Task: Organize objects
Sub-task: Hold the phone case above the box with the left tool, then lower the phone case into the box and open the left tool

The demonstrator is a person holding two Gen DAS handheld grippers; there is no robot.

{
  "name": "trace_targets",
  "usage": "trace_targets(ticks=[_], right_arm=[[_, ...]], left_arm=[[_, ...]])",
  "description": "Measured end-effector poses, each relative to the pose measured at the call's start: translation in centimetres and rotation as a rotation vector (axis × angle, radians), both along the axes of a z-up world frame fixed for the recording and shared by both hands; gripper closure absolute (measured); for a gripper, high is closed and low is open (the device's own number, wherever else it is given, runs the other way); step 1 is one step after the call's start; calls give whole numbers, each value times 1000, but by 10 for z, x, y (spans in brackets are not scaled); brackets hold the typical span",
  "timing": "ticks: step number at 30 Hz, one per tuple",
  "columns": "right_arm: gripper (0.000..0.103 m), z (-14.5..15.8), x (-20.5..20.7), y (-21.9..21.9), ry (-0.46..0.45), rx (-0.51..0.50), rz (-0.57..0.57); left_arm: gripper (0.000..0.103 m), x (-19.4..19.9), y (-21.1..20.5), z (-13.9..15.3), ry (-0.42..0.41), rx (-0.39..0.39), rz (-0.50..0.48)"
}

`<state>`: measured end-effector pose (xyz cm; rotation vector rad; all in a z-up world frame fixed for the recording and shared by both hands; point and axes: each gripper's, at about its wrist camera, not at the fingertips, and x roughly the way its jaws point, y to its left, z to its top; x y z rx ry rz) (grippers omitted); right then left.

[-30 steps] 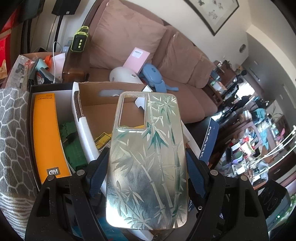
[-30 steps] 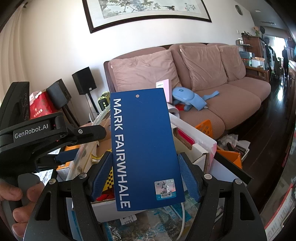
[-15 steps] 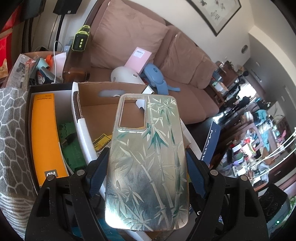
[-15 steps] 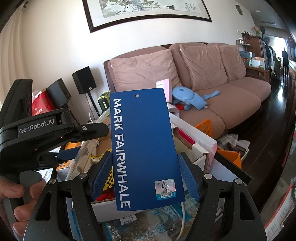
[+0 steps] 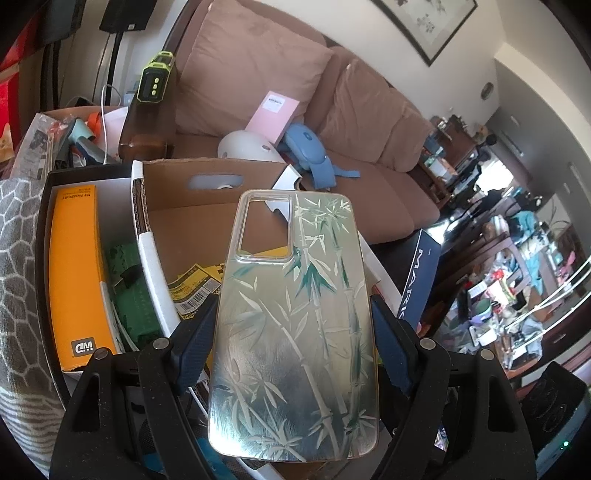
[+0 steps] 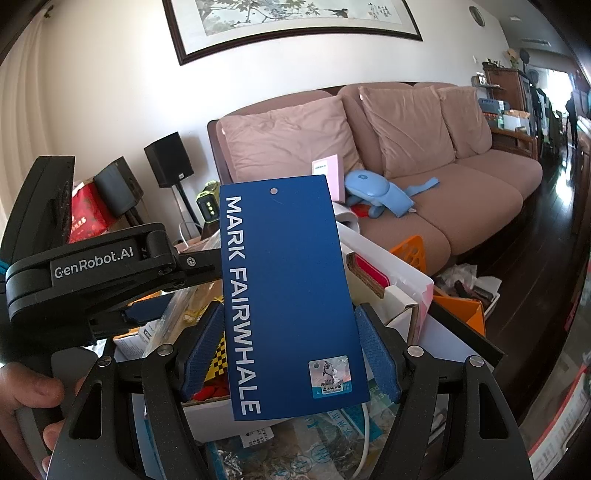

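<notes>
Cluttered boxes (image 5: 155,206) (brown sofa (image 6: 443,206) behind).

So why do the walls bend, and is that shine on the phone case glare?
Left wrist view: the fisheye lens bows the room at the edges and leaves black corners; the phone case has a soft, silvery sheen rather than harsh glare, and the far right of the room is washed out. Right wrist view: the blue card is evenly lit and sharp; the picture frame curves.

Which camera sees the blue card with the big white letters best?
The right wrist view: the blue card fills the middle, held in the right gripper, its lettering fully readable. The left wrist view shows only a sliver at the right, behind the phone case.
</notes>
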<state>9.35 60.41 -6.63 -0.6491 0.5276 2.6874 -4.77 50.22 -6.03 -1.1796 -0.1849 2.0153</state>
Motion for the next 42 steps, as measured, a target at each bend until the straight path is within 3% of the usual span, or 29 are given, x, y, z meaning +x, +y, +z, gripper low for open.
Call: trace_targets(ticks=[35, 42], right_arm=[[29, -5, 4, 2, -20, 19, 2], [29, -5, 6, 1, -23, 16, 0]], left_arm=[[28, -3, -4, 0, -4, 11, 9], [24, -3, -7, -1, -6, 22, 6]])
